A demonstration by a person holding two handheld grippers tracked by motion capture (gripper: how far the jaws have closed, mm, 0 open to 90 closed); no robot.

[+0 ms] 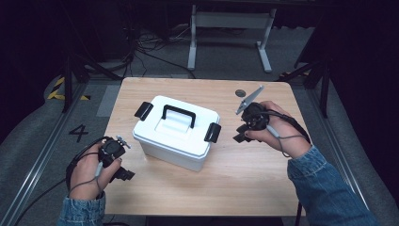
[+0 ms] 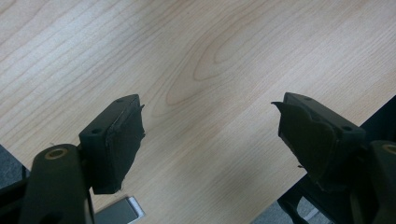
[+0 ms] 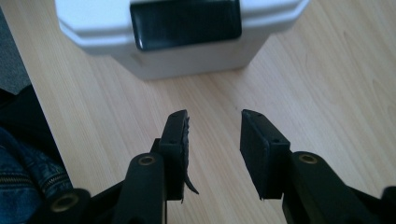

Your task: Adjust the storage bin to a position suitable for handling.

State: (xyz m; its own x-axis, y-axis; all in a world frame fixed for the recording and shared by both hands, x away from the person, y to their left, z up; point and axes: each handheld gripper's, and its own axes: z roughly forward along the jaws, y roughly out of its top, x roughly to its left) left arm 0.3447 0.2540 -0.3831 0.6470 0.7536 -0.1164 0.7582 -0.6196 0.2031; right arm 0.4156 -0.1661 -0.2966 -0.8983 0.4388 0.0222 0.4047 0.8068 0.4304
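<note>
Centrally, a lidded white box sits latched on the table, both tongs spread, empty.

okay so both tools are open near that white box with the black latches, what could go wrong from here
The right tool points at the black latch on the white box; a push there might slide the box rather than release the latch. The box's other latch looks closed too, so lifting by the handle would probably bring the lid and box up together. The left tool is over bare table, not bracing anything.

Closed white box, mid-table
</note>
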